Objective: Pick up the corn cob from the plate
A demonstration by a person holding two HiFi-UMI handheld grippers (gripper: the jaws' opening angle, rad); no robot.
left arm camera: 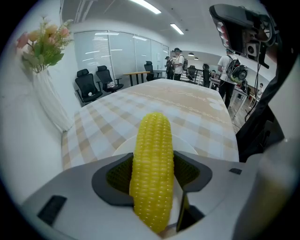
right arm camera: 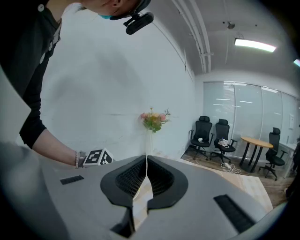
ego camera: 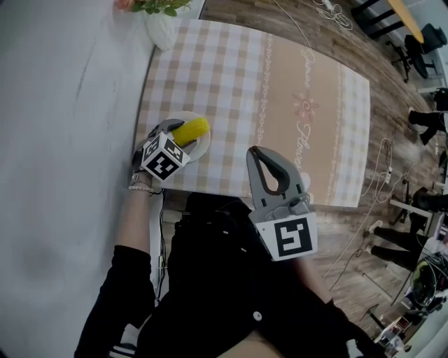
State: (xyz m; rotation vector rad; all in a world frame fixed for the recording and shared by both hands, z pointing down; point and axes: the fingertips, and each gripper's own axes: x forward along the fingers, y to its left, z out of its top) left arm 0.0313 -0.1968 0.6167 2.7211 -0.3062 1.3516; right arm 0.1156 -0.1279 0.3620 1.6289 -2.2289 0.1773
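A yellow corn cob (left arm camera: pixel 152 168) is clamped between the jaws of my left gripper (left arm camera: pixel 152 176), its tip pointing away over the white plate (left arm camera: pixel 123 146). In the head view the corn cob (ego camera: pixel 190 131) sticks out of the left gripper (ego camera: pixel 175 134) above the white plate (ego camera: pixel 204 145), near the table's front left corner. My right gripper (ego camera: pixel 269 162) hangs over the table's near edge, jaws shut with nothing between them; in its own view the right gripper (right arm camera: pixel 146 172) shows its tips meeting.
The checked tablecloth (ego camera: pixel 280 91) covers the table. A white vase of flowers (ego camera: pixel 161 21) stands at the far left corner, the white vase (left arm camera: pixel 49 101) close to the wall. Office chairs (left arm camera: pixel 96 82) and people (left arm camera: pixel 178 61) stand beyond the table.
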